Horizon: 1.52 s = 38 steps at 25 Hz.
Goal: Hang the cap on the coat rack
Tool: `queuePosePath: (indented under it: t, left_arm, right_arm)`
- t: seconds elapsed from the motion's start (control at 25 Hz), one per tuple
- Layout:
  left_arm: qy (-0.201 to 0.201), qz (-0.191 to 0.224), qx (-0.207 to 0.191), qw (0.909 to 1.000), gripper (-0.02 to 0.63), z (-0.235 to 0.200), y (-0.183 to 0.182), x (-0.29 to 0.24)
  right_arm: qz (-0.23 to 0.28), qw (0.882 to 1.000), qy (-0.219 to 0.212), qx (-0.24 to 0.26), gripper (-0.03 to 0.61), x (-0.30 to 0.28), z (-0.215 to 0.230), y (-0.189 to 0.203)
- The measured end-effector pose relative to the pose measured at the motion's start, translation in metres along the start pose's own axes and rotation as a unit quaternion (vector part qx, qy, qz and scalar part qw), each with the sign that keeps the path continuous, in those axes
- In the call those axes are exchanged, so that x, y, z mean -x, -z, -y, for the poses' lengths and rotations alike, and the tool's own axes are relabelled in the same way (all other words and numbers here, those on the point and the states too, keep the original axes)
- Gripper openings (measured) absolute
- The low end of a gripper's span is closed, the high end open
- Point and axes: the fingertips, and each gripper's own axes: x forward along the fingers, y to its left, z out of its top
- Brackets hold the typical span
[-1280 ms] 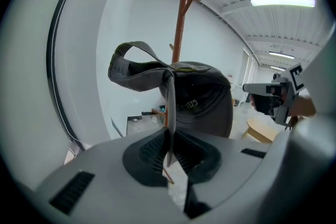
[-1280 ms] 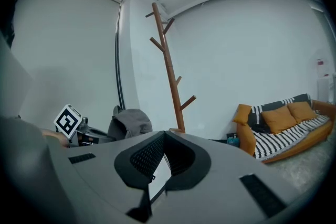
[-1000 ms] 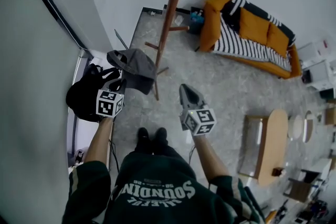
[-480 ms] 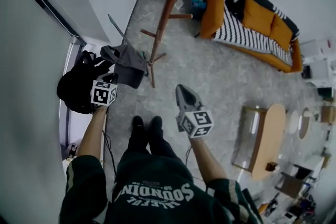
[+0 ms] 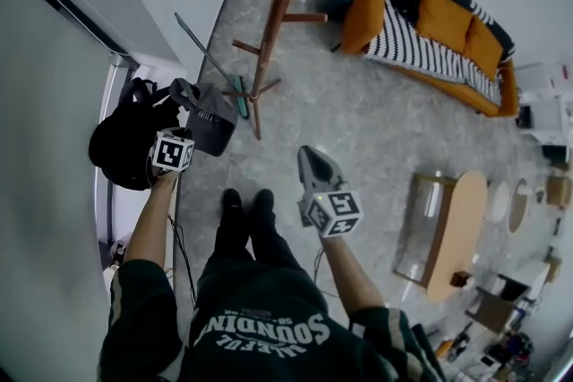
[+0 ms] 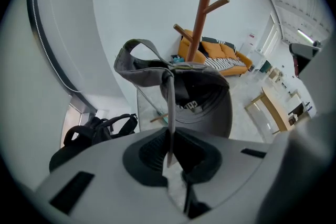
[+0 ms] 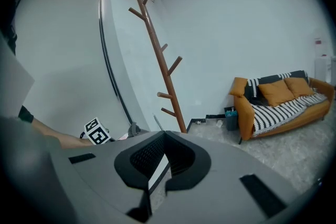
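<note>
Cap [image 6: 202,99] hangs from the left gripper [image 6: 170,150], whose fingers are pressed together on a thin grey band at the cap's edge. The crown dangles in the middle of the left gripper view with its dark inside facing the camera. Pinching only that band probably leaves the crown free to drop over a peg. The coat rack [image 6: 203,13] rises behind it toward the upper centre, and the pegs that show are bare. In the head view the cap sits at centre left, beside a black backpack [image 5: 121,143] and short of the rack's base. The right gripper [image 7: 157,173] holds nothing, its fingers all but closed with only a sliver of light between them; it is likely kept in reserve. Pale lettering inside the cap is too small to read. The print on the person's sweatshirt [image 5: 260,326], seen upside down, seems to read "SOUNDIN".
</note>
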Motion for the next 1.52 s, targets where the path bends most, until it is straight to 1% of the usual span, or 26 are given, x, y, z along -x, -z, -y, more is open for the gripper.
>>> queuePosePath:
  t: [0.12,0.2,0.28,0.48,0.68,0.84,0.92,1.04,1.16,1.36,1.52]
  left_arm:
    - [-0.01,-0.018,-0.003,0.9998,0.015,-0.007,0.007,-0.005]
    - [-0.011,-0.02,-0.001,0.9997,0.015,-0.01,0.004,-0.008]
    - [-0.015,-0.018,-0.001,0.9997,0.015,-0.013,-0.004,-0.01]
    - [-0.036,-0.01,-0.022,0.9991,0.015,-0.023,-0.037,-0.017]
    - [-0.027,0.025,-0.03,0.9989,0.015,-0.016,-0.081,-0.014]
    - [-0.019,0.042,-0.059,0.9972,0.015,-0.008,-0.111,-0.01]
    - [-0.018,0.041,-0.077,0.9961,0.015,-0.005,-0.121,-0.013]
    - [-0.015,0.035,-0.09,0.9952,0.015,-0.004,-0.132,-0.018]
    - [-0.022,0.036,-0.108,0.9933,0.015,-0.005,-0.145,-0.018]
    - [0.004,0.029,-0.107,0.9938,0.015,0.006,-0.148,-0.037]
    - [0.005,0.028,-0.127,0.9915,0.015,0.01,-0.156,-0.041]
  right_arm:
    - [-0.004,1.0,-0.003,-0.004,-0.002,-0.002,0.002,0.005]
    - [-0.007,1.0,-0.005,-0.005,-0.002,-0.003,0.003,0.007]
    - [-0.011,1.0,-0.006,-0.006,-0.002,-0.004,0.004,0.008]
    - [-0.012,1.0,-0.006,-0.001,-0.002,-0.004,0.009,0.009]
    - [-0.011,1.0,-0.001,-0.018,-0.002,-0.001,0.017,0.011]
    - [-0.015,1.0,0.011,-0.009,-0.002,0.001,0.026,0.008]
    - [-0.012,1.0,0.016,-0.01,-0.002,0.002,0.031,0.007]
    - [-0.007,1.0,0.022,-0.016,-0.002,0.003,0.036,0.005]
    - [-0.009,0.999,0.028,-0.015,-0.002,0.005,0.039,0.003]
    - [-0.013,0.999,0.042,-0.018,-0.002,0.01,0.048,0.004]
    - [-0.012,0.998,0.053,-0.025,-0.002,0.01,0.053,0.007]
